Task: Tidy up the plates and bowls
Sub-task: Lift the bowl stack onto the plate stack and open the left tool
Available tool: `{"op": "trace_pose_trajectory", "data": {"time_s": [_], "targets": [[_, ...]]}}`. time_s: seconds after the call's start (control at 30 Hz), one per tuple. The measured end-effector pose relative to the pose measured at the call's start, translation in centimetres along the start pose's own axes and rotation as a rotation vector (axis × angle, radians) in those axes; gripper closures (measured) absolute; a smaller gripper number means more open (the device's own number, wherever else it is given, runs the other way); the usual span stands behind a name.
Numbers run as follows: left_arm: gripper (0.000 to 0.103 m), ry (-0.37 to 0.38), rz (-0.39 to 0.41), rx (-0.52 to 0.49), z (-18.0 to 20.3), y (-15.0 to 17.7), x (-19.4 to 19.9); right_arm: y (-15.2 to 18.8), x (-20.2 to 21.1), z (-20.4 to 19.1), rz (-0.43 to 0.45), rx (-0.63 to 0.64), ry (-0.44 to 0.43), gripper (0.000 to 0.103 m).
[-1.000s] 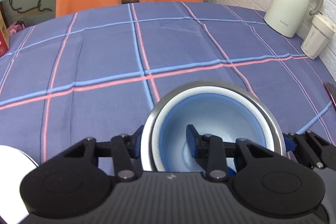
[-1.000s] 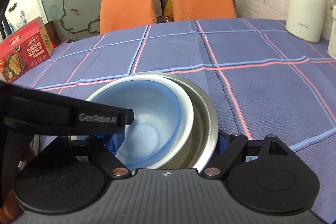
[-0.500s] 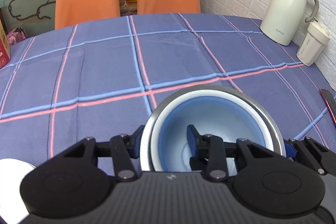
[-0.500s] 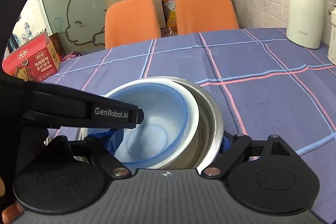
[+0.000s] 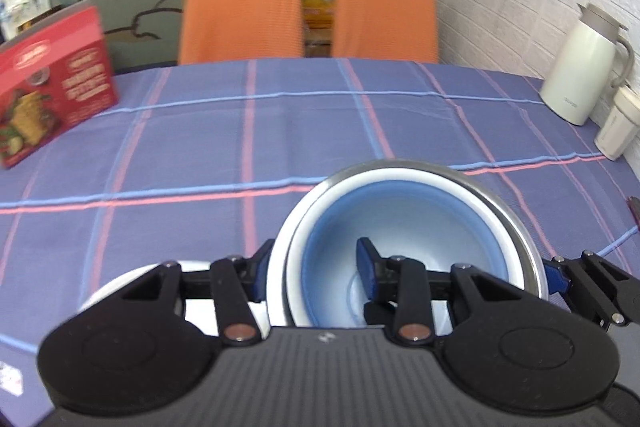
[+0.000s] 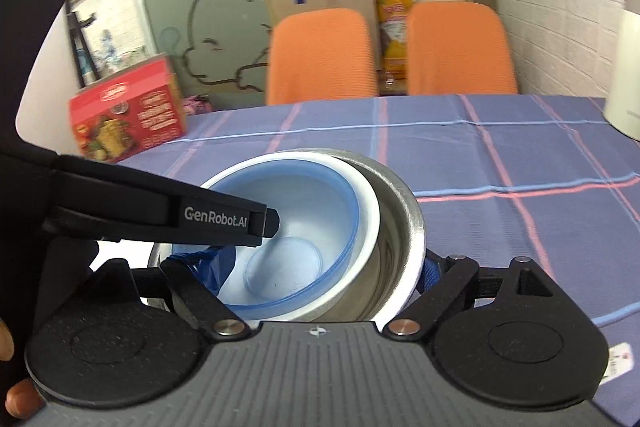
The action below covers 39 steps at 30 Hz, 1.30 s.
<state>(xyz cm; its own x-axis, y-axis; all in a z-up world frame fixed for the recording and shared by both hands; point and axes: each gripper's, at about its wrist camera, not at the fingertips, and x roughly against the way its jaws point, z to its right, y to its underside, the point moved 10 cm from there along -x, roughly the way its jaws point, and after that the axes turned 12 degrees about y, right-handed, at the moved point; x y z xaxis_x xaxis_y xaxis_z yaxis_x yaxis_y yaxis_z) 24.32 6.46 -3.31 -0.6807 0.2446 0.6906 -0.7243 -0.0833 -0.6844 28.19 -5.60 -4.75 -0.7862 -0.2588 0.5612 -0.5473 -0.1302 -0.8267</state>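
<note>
Clamping opposite sides of the nested bowls [image 5: 404, 227], the left gripper [image 5: 316, 267] pinches their left rim and the right gripper [image 6: 320, 275] spans their walls, holding the steel bowl [image 6: 400, 227] with the white and blue ones inside. Left of the bowls, a white plate [image 5: 120, 291] lies on the table [image 5: 200, 147], seemingly unsorted. Nesting looks done; placing remains.

text: "GenRobot.AI" | on: left tongs' finger [image 6: 224, 221] | other print: blurred, unreadable
</note>
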Motion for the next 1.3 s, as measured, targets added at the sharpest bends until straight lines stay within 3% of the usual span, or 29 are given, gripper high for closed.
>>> {"op": "trace_pose_trajectory", "data": {"time_s": [0.33,0.73,0.77,0.83,0.93,1.1,1.3], "targets": [[0.066,-0.095,0.007,0.115,-8.8,5.4,5.9,2.8,1.3,-9.6,-0.035,0.097,-0.133,0.027],[0.065,-0.072,0.004,0.11,-9.9,6.8,4.9,4.9,0.3,-11.0,-0.073,0.105,-0.108,0.026],[0.061,-0.07,0.007,0.111,-9.9,6.8,4.9,4.9,0.2,-11.0,-0.076,0.101,-0.107,0.026],[0.037,-0.071,0.017,0.099,-9.7,6.7,5.1,5.0,-0.1,-10.9,-0.077,0.095,-0.106,0.027],[0.021,-0.069,0.037,0.073,-9.1,6.4,5.5,5.0,-0.4,-11.1,-0.078,0.102,-0.099,0.027],[0.008,-0.106,0.077,0.051,-9.1,5.6,6.4,4.4,-0.3,-10.0,-0.049,0.057,-0.067,0.027],[0.007,-0.094,0.15,0.123,-10.0,4.0,8.2,2.6,1.0,-8.4,0.018,-0.018,-0.066,0.027]]}}
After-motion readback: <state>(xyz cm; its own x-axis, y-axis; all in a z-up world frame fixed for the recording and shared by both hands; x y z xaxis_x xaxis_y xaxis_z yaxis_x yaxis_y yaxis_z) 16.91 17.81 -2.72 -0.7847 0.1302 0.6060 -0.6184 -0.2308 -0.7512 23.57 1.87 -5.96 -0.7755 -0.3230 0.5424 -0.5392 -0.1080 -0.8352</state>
